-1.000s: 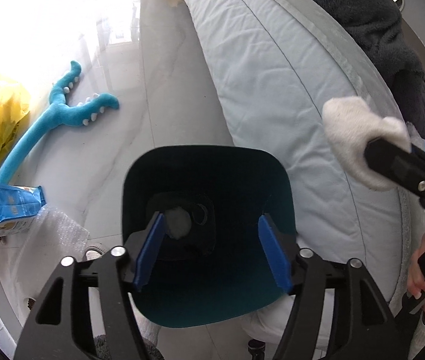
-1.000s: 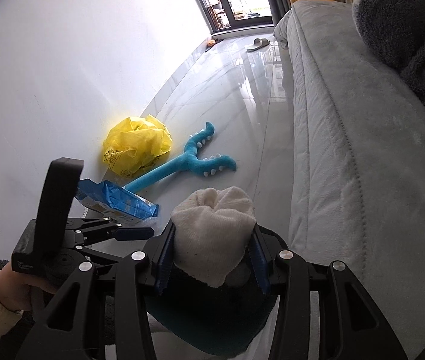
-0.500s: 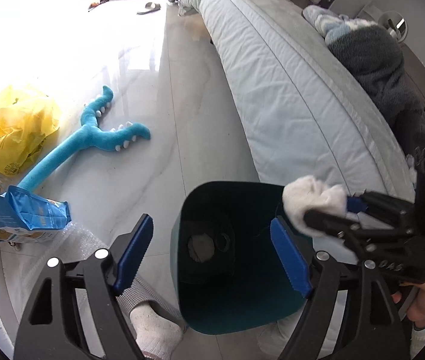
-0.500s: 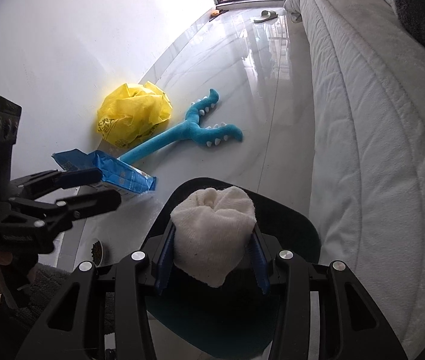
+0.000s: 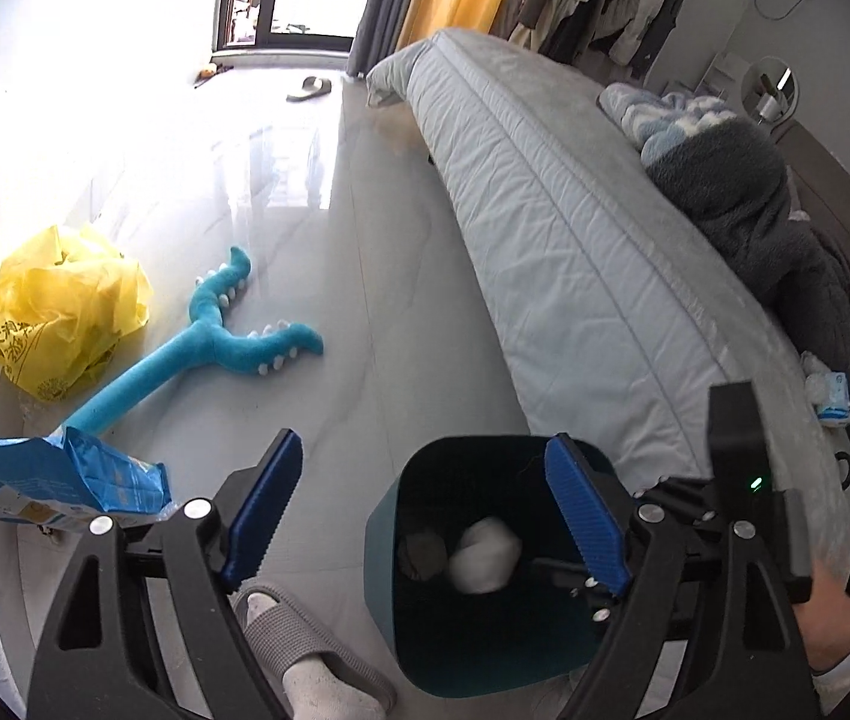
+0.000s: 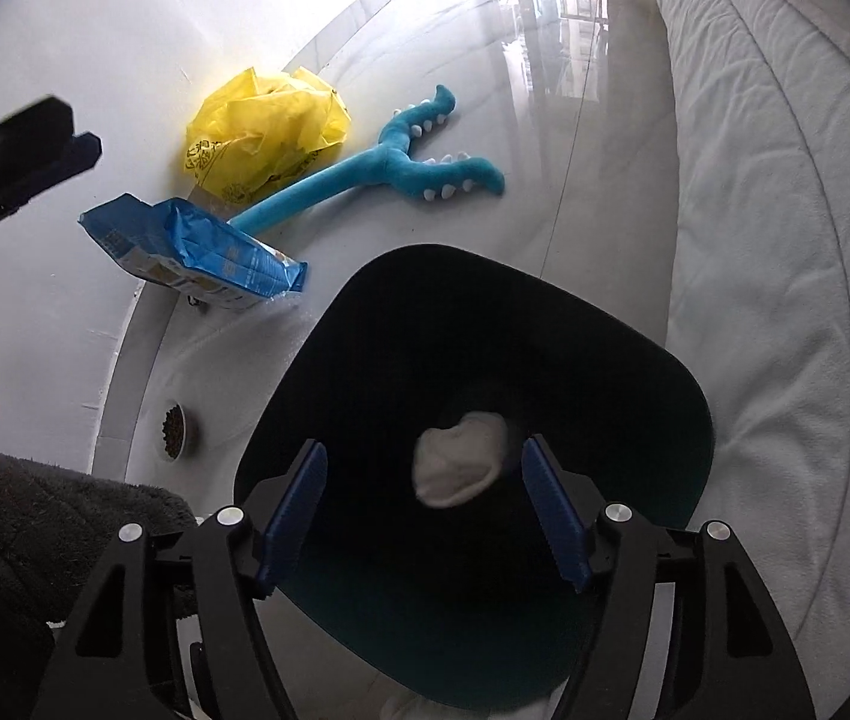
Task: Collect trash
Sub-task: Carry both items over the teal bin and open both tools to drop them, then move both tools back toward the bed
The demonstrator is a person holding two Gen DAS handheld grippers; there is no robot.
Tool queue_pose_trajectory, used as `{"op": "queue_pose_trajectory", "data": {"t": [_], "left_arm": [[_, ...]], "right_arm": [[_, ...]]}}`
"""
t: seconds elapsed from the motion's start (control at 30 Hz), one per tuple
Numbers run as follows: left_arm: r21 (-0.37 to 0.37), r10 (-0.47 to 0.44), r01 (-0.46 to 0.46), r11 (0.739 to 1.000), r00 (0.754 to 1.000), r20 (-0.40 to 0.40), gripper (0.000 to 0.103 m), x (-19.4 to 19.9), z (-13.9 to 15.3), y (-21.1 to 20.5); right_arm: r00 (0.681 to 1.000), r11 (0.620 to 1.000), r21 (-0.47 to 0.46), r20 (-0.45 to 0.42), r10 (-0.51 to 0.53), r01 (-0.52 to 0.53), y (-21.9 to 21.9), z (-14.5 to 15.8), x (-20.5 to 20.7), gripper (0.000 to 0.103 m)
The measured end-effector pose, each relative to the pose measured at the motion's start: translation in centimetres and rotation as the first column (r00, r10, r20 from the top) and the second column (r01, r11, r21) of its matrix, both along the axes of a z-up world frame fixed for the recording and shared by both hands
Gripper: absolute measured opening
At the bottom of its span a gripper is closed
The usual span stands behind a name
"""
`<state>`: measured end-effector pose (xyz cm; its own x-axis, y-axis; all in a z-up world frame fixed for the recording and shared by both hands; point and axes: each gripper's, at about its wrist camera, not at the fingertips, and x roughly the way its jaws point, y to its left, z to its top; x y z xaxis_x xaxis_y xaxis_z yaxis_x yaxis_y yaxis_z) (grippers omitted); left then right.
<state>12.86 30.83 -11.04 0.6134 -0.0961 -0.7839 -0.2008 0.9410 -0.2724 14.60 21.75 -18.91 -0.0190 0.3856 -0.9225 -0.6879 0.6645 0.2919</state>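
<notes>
A dark teal trash bin (image 5: 383, 576) (image 6: 694, 420) stands on the floor beside the bed. A white crumpled wad (image 5: 484, 552) (image 6: 457, 465) lies inside it, free of any gripper. My right gripper (image 6: 425, 516) is open and empty right above the bin's mouth; its body also shows in the left wrist view (image 5: 736, 504). My left gripper (image 5: 425, 516) is open and empty, raised above the bin's left side. A blue snack bag (image 5: 59, 480) (image 6: 197, 252) and a crumpled yellow plastic bag (image 5: 59, 312) (image 6: 263, 126) lie on the floor by the wall.
A teal plush toy (image 5: 209, 354) (image 6: 389, 162) lies on the floor. The bed (image 5: 574, 252) (image 6: 784, 240) runs along the right. A small bowl of pet food (image 6: 171, 429) sits by the wall. A slippered foot (image 5: 299, 654) stands next to the bin.
My right gripper opened and let go of the white wad, which dropped into the bin. My left gripper lifted and tilted up, away from the bin.
</notes>
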Motion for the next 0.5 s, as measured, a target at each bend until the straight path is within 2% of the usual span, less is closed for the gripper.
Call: {"op": "queue_pose_trajectory", "data": {"t": [0.2, 0.3, 0.5], "left_arm": [[0.032, -0.013, 0.009, 0.999, 0.994, 0.111, 0.086, -0.1, 2.9, -1.2], [0.057, -0.028, 0.019, 0.998, 0.986, 0.162, 0.087, -0.1, 4.2, -2.1], [0.062, -0.038, 0.022, 0.998, 0.966, 0.257, 0.089, 0.2, 6.8, -4.1]], "right_arm": [[1.0, 1.0, 0.013, 0.022, 0.003, -0.003, -0.6, 1.4, -0.1, 0.069], [0.999, 0.999, 0.034, 0.035, -0.002, 0.0, -1.2, 2.4, 0.0, 0.069], [0.996, 0.997, 0.079, 0.091, 0.0, -0.007, -2.7, 4.6, -0.1, 0.07]]}}
